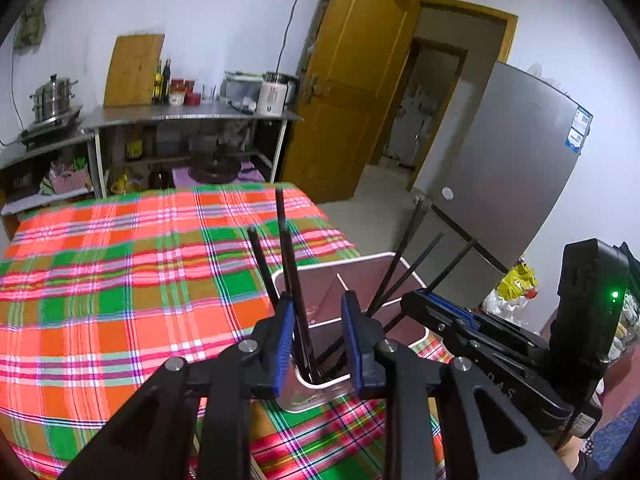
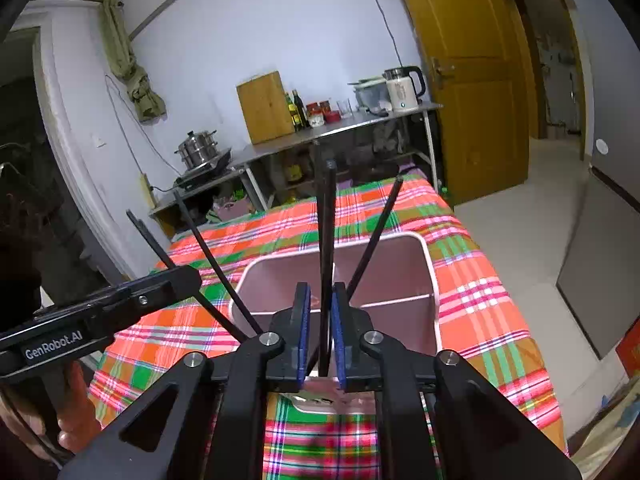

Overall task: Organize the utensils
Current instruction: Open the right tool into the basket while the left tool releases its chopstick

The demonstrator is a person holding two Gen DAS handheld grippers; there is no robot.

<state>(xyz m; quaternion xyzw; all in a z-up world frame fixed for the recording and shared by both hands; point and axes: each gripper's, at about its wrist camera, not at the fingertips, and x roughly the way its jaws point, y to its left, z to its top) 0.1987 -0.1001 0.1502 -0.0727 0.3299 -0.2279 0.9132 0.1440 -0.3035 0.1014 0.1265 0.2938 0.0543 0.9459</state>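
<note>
I see a pale compartment holder [image 2: 430,280] standing on the plaid-covered surface [image 1: 120,280], and every place I give is relative to this holder. The black chopsticks [image 2: 327,240] stand in its near compartment, their long axis almost upright, tops fanning outward. My right gripper [image 2: 321,344] is at the near rim; its jaws stand a little apart on both sides of one chopstick, and I do not see the pads pressing it. My left gripper [image 1: 318,344] is at the same near end, jaws also parted, with a chopstick pair [image 1: 294,280] leaning by the left pad; contact I cannot tell. I judge both jaws must back away along that upright axis, so the sticks are not tipped.
</note>
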